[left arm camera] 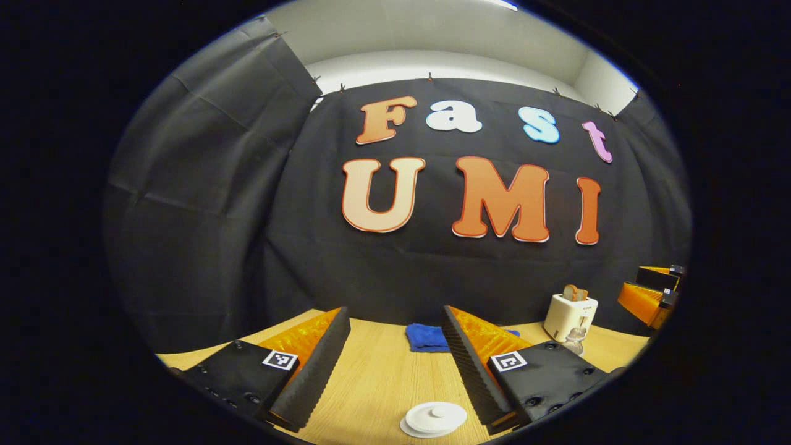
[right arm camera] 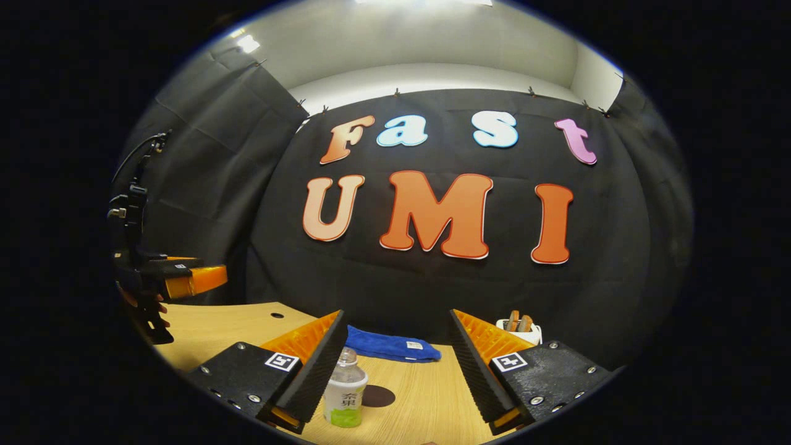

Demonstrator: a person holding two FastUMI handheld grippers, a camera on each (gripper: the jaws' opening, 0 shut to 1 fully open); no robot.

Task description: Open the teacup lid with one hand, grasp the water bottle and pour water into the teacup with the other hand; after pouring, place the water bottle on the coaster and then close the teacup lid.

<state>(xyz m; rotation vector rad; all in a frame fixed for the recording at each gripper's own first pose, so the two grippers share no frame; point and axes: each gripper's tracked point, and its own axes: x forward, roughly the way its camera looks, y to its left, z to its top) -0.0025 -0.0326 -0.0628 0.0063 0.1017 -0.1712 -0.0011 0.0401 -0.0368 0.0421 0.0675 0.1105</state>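
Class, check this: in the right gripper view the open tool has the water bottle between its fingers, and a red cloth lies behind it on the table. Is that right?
Not quite: the cloth is blue, as the right gripper view shows. The rest holds: the open right tool has the water bottle between its fingers, with the cloth lying behind on the table.

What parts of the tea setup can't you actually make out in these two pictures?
- Teacup under its white lid: cut off by the bottom edge of the left gripper view.
- Water bottle: its left side is hidden by the right gripper's finger; label too small to make out.
- Dark coaster: partly behind the bottle.
- Toaster: lower part hidden behind the right finger in the right gripper view.
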